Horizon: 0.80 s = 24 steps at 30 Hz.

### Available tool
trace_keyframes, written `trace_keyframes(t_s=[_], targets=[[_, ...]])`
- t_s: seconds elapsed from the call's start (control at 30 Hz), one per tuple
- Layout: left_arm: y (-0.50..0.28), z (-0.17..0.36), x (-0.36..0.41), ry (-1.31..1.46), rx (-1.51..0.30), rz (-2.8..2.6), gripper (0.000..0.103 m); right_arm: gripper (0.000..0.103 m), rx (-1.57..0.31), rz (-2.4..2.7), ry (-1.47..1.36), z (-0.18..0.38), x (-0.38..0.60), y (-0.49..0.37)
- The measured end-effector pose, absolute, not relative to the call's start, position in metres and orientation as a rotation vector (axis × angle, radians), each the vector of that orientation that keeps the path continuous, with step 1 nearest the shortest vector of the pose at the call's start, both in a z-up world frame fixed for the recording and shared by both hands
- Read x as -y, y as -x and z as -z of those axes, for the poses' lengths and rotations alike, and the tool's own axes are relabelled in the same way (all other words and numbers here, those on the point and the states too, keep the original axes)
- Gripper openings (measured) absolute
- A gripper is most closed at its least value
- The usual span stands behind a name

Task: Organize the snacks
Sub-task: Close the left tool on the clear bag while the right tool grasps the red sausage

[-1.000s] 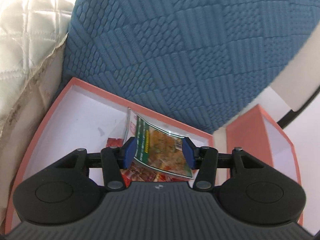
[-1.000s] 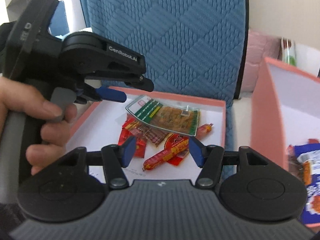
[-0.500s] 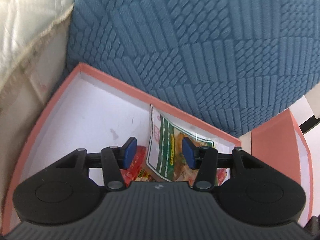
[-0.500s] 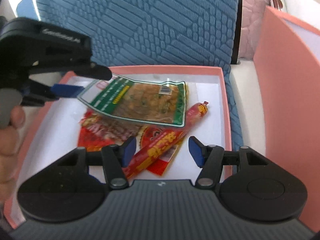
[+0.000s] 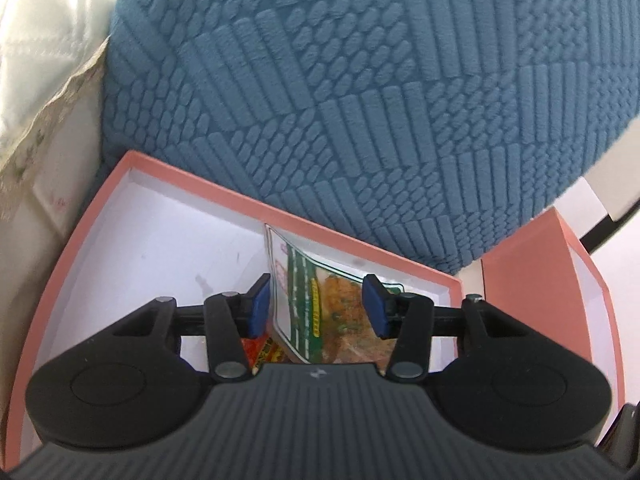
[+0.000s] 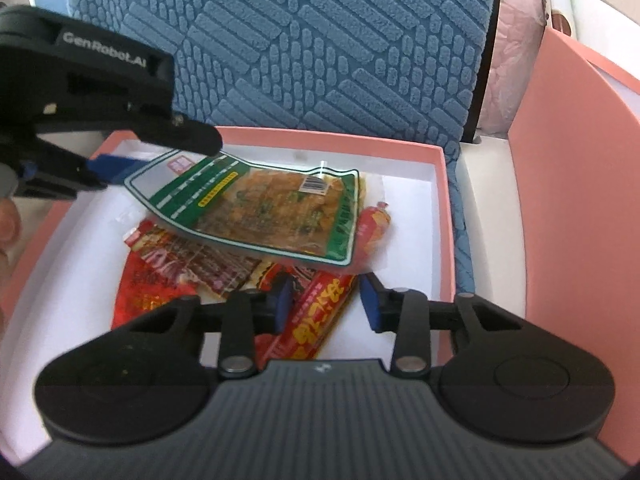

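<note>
A shallow pink box (image 6: 320,136) with a white floor holds the snacks. My left gripper (image 5: 316,308) grips a clear green-edged snack packet (image 5: 320,312) by its end. Its jaws are still closing. In the right wrist view that left gripper (image 6: 172,156) keeps the packet (image 6: 260,208) raised over the pile. Under it lie a red packet (image 6: 176,256) and a long red sausage stick (image 6: 316,320). My right gripper (image 6: 326,306) sits low over the sausage with its jaws closing around it. The left pad touches it and a small gap remains at the right pad.
A blue textured cushion (image 6: 320,40) stands right behind the box. A second, taller pink box (image 6: 568,200) stands to the right. Cream quilted fabric (image 5: 40,40) lies to the left. A person's hand (image 6: 6,216) holds the left gripper at the left edge.
My right gripper dropped closer to the pile and its jaws narrowed around the sausage. The left gripper sank slightly into the box with the green packet, which swung more end-on to its camera.
</note>
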<state>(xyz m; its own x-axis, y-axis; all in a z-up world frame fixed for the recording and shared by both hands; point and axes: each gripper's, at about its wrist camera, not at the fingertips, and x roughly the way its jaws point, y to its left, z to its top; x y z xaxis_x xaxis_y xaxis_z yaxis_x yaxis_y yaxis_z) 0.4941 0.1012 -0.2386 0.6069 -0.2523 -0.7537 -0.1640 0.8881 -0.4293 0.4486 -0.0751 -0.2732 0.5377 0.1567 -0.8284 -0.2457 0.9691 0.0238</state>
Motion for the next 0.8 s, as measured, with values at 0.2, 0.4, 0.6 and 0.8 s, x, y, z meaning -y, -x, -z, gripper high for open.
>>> trace_keyframes(t_s=[0.2, 0.4, 0.6, 0.8], targets=[[-0.493, 0.243, -0.103, 0.534, -0.919, 0.109, 0.048, 0.03, -0.972, -0.233, 0.095, 0.275, 0.078, -0.449], [-0.495, 0.26, -0.1, 0.515, -0.94, 0.098, 0.047, 0.029, -0.978, -0.24, 0.081, 0.274, 0.078, -0.448], [-0.501, 0.266, -0.093, 0.467, -0.949, 0.075, 0.04, 0.03, -0.968, -0.245, 0.116, 0.275, 0.075, -0.447], [-0.505, 0.28, -0.086, 0.401, -0.962, -0.007, 0.012, 0.028, -0.971, -0.243, 0.098, 0.273, 0.078, -0.447]])
